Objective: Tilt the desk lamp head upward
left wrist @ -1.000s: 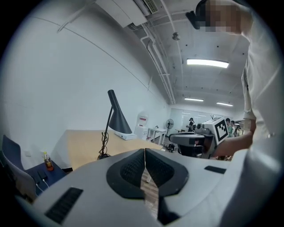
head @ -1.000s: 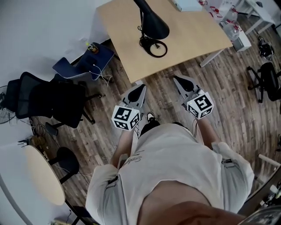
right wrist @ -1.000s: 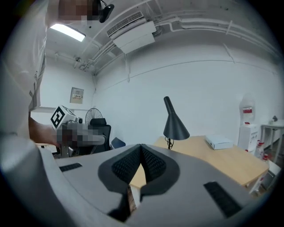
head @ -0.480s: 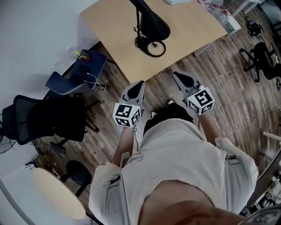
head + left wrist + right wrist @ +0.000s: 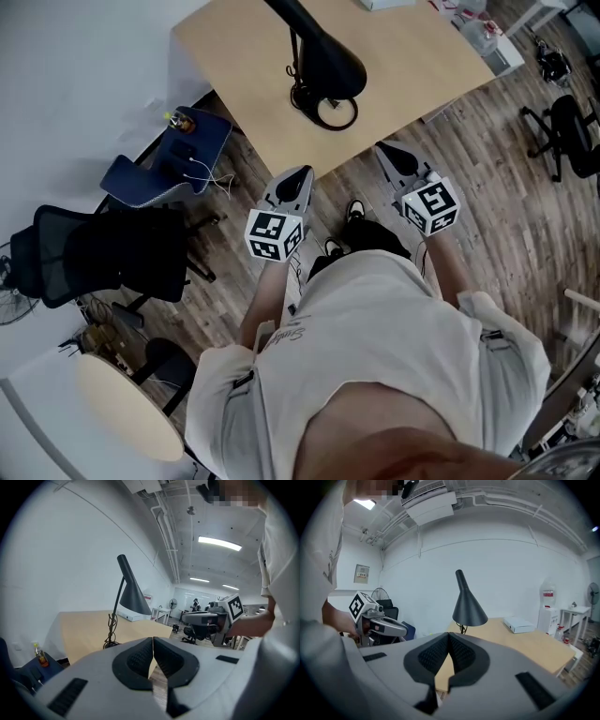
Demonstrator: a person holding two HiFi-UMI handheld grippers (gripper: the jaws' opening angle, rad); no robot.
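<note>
- A black desk lamp [image 5: 328,64] stands on a light wooden table [image 5: 412,56], near the table's front edge. Its cone shade points down over a ring-shaped base [image 5: 336,111].
- Around the table, on wood-plank flooring: a black office chair [image 5: 112,253] to the person's left, a blue seat [image 5: 178,155] holding a small bottle and white cables, a round pale tabletop [image 5: 127,412] at lower left, and another dark office chair [image 5: 572,141] at right.
- A white box [image 5: 519,624] lies on the table's far side. A water dispenser [image 5: 547,606] stands beyond it against the white wall.
- The left gripper [image 5: 300,178] and the right gripper [image 5: 389,155] are held out side by side in front of the person, short of the table edge and well apart from the lamp. The lamp sits ahead, between their two lines of aim, with nothing standing in between.
- The left gripper view shows the jaws pressed together with nothing between them. The lamp [image 5: 131,597] rises beyond, its cord [image 5: 111,625] wound round the stem.
- The right gripper's jaws likewise meet, empty. The lamp shade [image 5: 468,604] shows just above them, far off.
- Square black-and-white markers cover each gripper's cube. A framed wall notice [image 5: 361,573] and the script on the person's shirt are too small to read.
</note>
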